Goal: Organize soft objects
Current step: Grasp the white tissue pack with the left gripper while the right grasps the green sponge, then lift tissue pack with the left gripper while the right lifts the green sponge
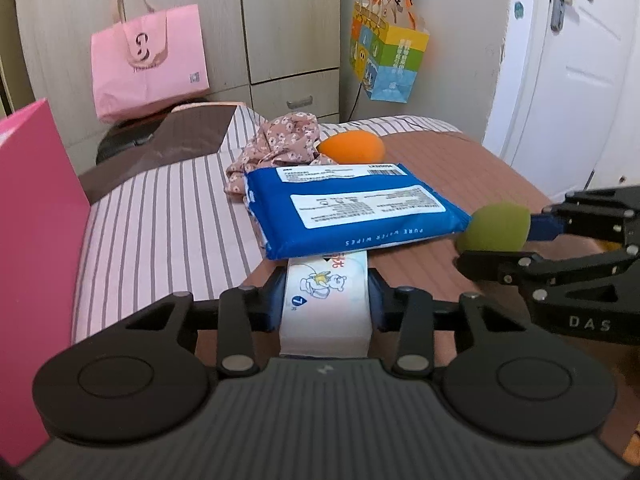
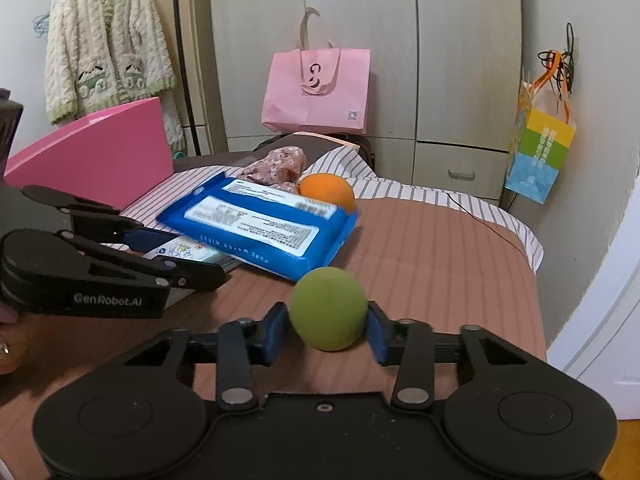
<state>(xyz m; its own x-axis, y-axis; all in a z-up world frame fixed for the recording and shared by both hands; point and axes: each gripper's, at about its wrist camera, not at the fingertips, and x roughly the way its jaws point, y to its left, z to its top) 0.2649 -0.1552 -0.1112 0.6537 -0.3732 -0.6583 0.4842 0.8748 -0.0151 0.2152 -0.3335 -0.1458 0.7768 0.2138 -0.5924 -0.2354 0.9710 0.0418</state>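
Observation:
A small white tissue pack (image 1: 326, 304) with a cartoon print sits between the blue pads of my left gripper (image 1: 326, 300), which is shut on it; its far end lies under a blue wet-wipes pack (image 1: 352, 208). My right gripper (image 2: 328, 328) is shut on a green sponge ball (image 2: 328, 314) just above the brown bed cover (image 2: 440, 248). The left wrist view shows that ball (image 1: 496, 226) at the right, beside the wipes pack. Behind the wipes pack (image 2: 264, 224) lie an orange sponge (image 2: 328, 190) and a crumpled floral cloth (image 2: 276, 168).
A pink box (image 1: 36, 240) stands at the bed's left side on the striped sheet (image 1: 160, 208). A pink bag (image 2: 316, 92) leans against the wardrobe behind. A colourful bag (image 2: 536, 156) hangs on the right wall. A knitted cardigan (image 2: 104, 44) hangs at the left.

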